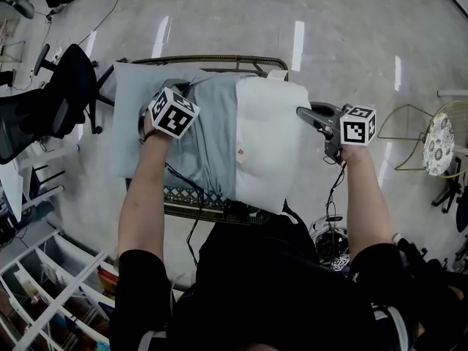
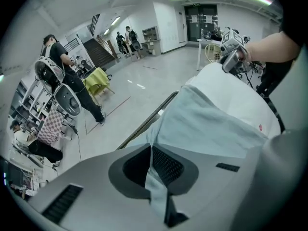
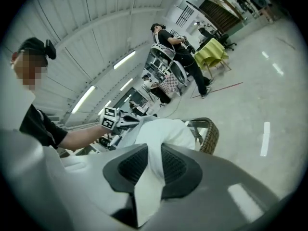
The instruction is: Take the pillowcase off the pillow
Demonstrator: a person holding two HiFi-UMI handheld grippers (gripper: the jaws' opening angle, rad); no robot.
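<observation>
1. Step in hand, as judged: mid-strip. Pale-blue pillowcase (image 1: pixel 208 134) bunched over left part of white pillow (image 1: pixel 270 145), right part already bare. Both lying across wicker stand (image 1: pixel 212 59).
2. Re left gripper (image 2: pixel 150 165): jaws together, pinching a fold of pillowcase cloth betw. the pads.
3. Re right gripper (image 3: pixel 153 165): jaws closed on white pillow cloth at the bare end, no gap visible betw. pads and cloth.
4. Next move, as judged: hold pillow end firm w/ right gripper and draw pillowcase further left w/ left gripper, away from the bare end. Keep pull in line w/ pillow length. Avoid dragging pillow off the stand. Re-grip nearer the bunch if the fold slips.
5. Hidden or unclear:
   - In head view, left gripper's jaws covered by its marker cube (image 1: pixel 173 112).
   - Pillow's covered end not visible under cloth, so length left inside the case not readable.
   - Flat pale-blue sheet (image 1: pixel 130 123) at far left: prob. the emptied part of the case, join to the bunch not clear.
   - Stand's near edge cut off by person's torso (image 1: pixel 270 284).
</observation>
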